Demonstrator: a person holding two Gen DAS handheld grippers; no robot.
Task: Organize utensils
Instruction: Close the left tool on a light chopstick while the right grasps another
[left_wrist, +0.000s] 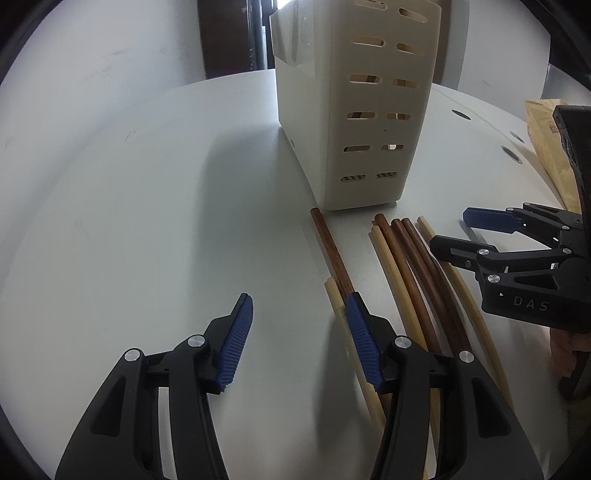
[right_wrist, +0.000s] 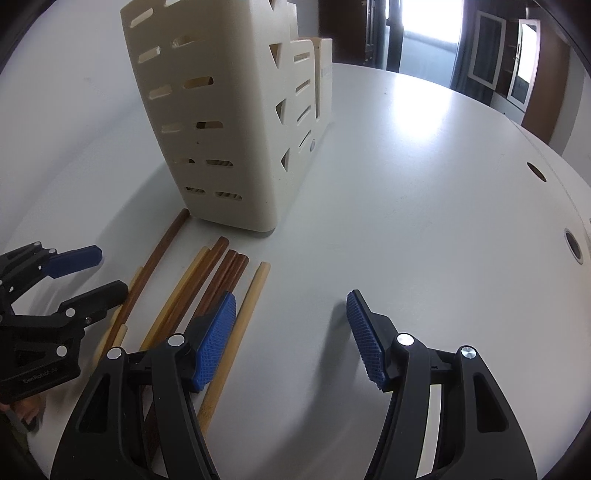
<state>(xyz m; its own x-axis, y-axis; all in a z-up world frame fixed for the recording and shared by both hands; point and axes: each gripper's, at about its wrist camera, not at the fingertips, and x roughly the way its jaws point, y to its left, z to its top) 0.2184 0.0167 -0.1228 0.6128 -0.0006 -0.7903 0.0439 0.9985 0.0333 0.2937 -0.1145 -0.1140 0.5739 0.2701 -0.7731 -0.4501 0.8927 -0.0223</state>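
Note:
Several chopsticks, dark brown (left_wrist: 417, 266) and pale bamboo (left_wrist: 393, 280), lie loose on the white table (left_wrist: 147, 206) in front of a cream slotted utensil holder (left_wrist: 354, 103). They also show in the right wrist view (right_wrist: 207, 291), below the holder (right_wrist: 221, 122). My left gripper (left_wrist: 299, 339) is open and empty, low over the table, its right finger over a brown and a pale chopstick. My right gripper (right_wrist: 291, 336) is open and empty, its left finger over the chopsticks. Each gripper shows in the other's view: the right gripper (left_wrist: 458, 232) and the left gripper (right_wrist: 103, 273).
A brown paper package (left_wrist: 550, 147) lies at the table's right side. Round cable holes (right_wrist: 574, 245) sit near the table's far right edge. A dark doorway and windows (right_wrist: 491, 55) stand beyond the table.

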